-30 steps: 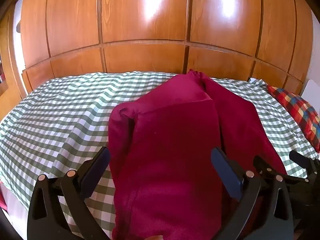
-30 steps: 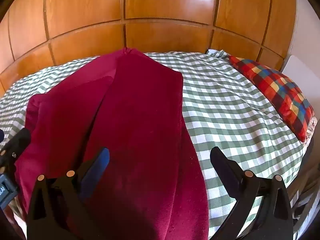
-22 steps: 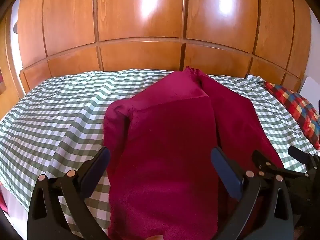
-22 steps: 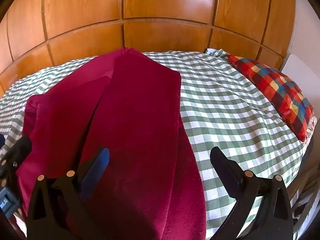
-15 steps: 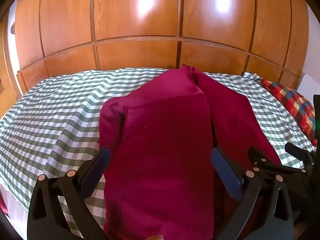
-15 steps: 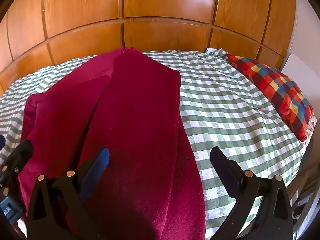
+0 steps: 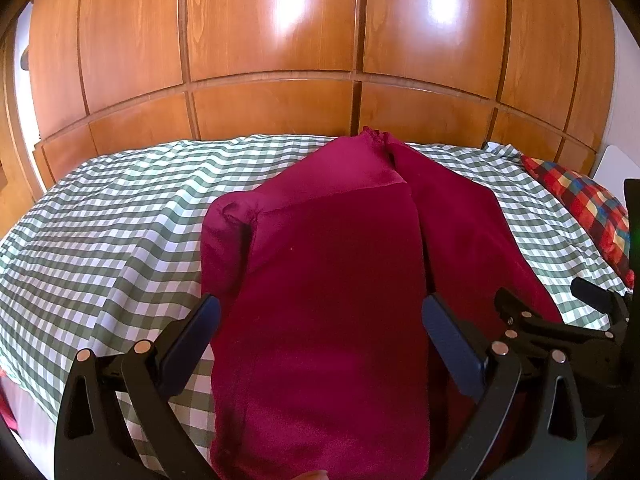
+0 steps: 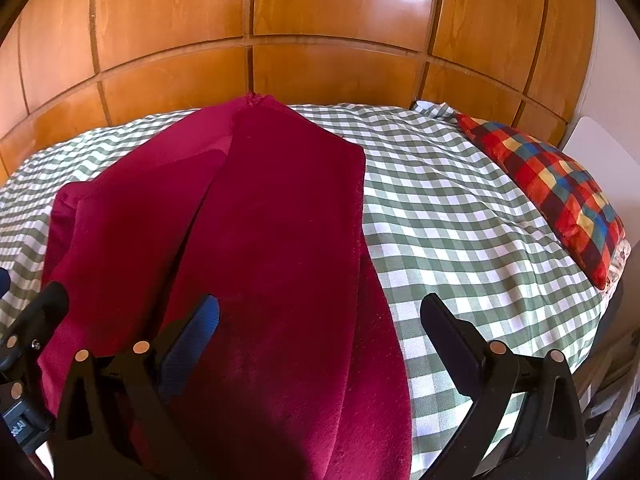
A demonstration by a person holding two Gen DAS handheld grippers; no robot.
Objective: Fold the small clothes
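Green and white checked cotton covers the bed [image 7: 112, 240], with soft waves in the fabric at the left of the left wrist view. At the lower left of that frame the left gripper [image 7: 320, 316] shows black plastic arms with small round metal rivets and flat dark blue pads on its fingers [image 7: 192, 332]. The fingers stand wide apart, one on each side of the garment, and they hold nothing. The dark red garment [image 7: 328, 280] lies in the centre of the bed, long and narrow; its cloth looks fuzzy, like fleece or velvet, and it is folded lengthwise so that one panel lies over another, with a rounded bulge at its left edge. Behind the bed, glossy orange-brown wooden panels [image 7: 272, 40] fill the upper part of the frame.

In the right wrist view the right gripper [image 8: 318, 316] is also spread open over the near end of the garment, empty. At the right, a plaid pillow [image 8: 560, 184] in red, blue and yellow squares lies on the bed edge. A small label at the lower left corner is too cut off to read.
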